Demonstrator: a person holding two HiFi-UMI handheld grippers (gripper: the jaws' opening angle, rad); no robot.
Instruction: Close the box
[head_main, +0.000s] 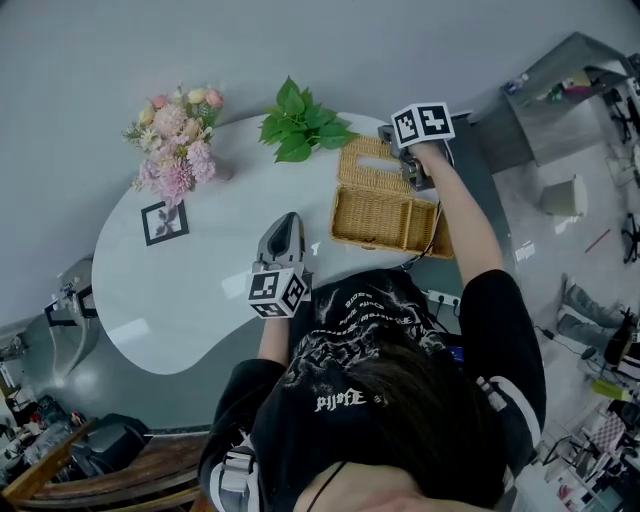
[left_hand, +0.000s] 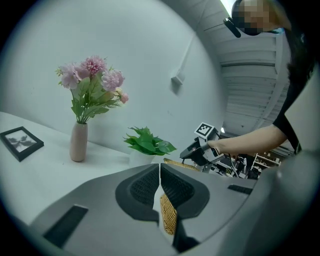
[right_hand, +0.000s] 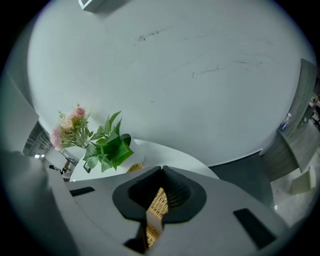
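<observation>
A woven wicker box (head_main: 378, 218) stands on the white table's (head_main: 190, 300) right end. Its lid (head_main: 364, 160) is raised from the far edge. My right gripper (head_main: 409, 168) is shut on that lid; in the right gripper view a strip of wicker lid (right_hand: 158, 204) is pinched between the jaws (right_hand: 161, 174). My left gripper (head_main: 284, 234) hovers just left of the box, shut and holding nothing. In the left gripper view its jaws (left_hand: 159, 169) meet, the box (left_hand: 169, 216) shows in the slit below them, and the right gripper (left_hand: 194, 152) is beyond.
A vase of pink flowers (head_main: 176, 148), a potted green plant (head_main: 298, 124) and a small black picture frame (head_main: 164, 222) stand on the table's far and left parts. A grey cabinet (head_main: 560, 110) is off to the right, on the floor.
</observation>
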